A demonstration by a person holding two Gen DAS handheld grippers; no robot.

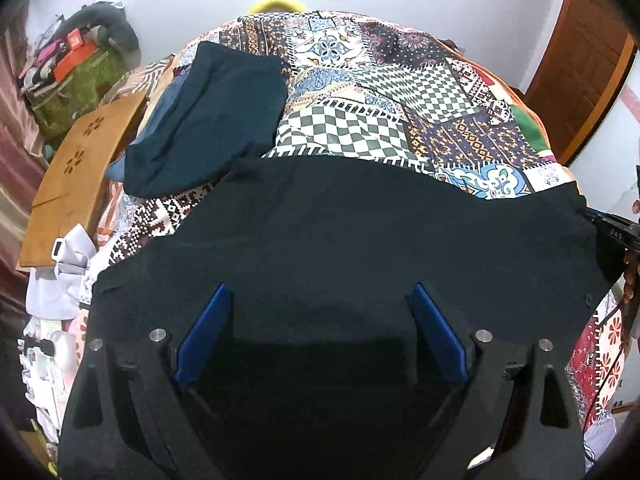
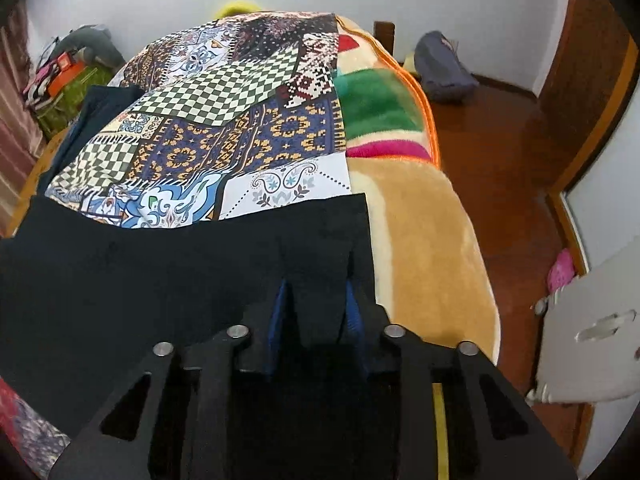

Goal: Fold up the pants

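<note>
A: Black pants (image 1: 340,240) lie spread across the patterned bedspread (image 1: 400,92) on the bed. Right tongs (image 2: 316,292) clenched on a pinch of cloth at the pants' right edge.

B: Left tongs (image 1: 320,300)?

A: Released, jaws wide over the fabric (gripping nothing). Best to close them on the near edge level with the right, then carry both corners over together, keeping the cloth taut.

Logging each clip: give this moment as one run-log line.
left gripper: open above flat black fabric pants | right gripper: shut on pants edge | surface: patchwork-print bedspread
</note>
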